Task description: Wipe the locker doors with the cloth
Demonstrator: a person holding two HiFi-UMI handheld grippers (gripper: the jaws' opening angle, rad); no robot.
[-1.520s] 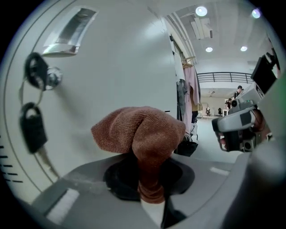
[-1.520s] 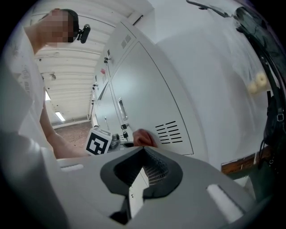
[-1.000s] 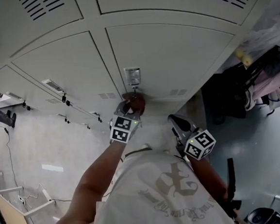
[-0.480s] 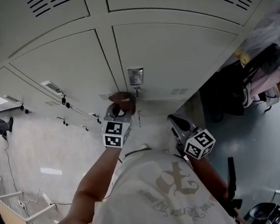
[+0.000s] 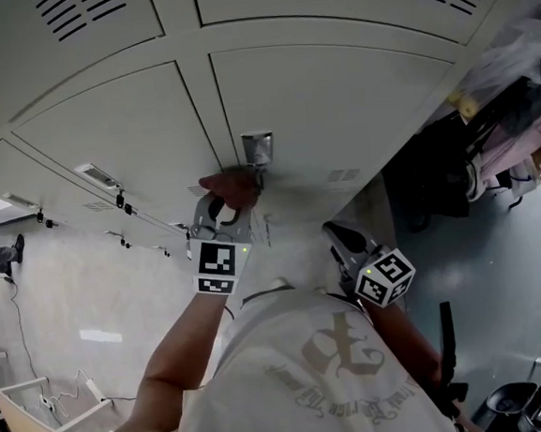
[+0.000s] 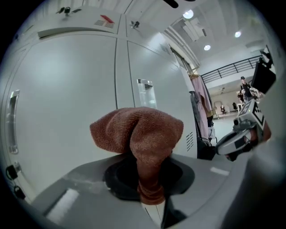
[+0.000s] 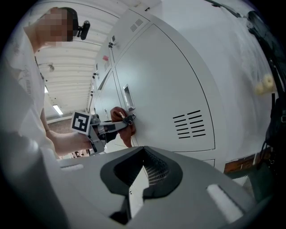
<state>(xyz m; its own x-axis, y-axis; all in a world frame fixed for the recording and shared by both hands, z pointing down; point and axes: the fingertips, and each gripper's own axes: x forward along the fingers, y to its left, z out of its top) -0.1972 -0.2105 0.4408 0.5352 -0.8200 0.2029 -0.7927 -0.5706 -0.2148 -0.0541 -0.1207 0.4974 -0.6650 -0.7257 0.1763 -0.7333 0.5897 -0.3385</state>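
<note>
A brown cloth (image 5: pixel 229 187) is pressed against a grey locker door (image 5: pixel 336 101), just left of its metal handle (image 5: pixel 257 148). My left gripper (image 5: pixel 223 208) is shut on the cloth, which bunches out past the jaws (image 6: pixel 139 133) and hides the fingertips. The door's handle (image 6: pixel 145 91) shows just beyond the cloth. My right gripper (image 5: pixel 336 232) hangs back from the lockers near my chest, shut with nothing in it (image 7: pixel 142 181). From the right gripper view, the left gripper (image 7: pixel 111 127) holds the cloth (image 7: pixel 127 134) against the door below the handle (image 7: pixel 127 96).
More locker doors (image 5: pixel 112 130) run left and above, with vent slots (image 5: pixel 344 175) and small latches (image 5: pixel 123 202). Hanging clothes and dark bags (image 5: pixel 518 142) crowd the right side. A black bin (image 5: pixel 518 410) stands at the bottom right. Cables (image 5: pixel 20 307) lie on the floor at left.
My left gripper has slid the cloth leftward and slightly up across the door, from below the handle to its left side. The right gripper has stayed put.
</note>
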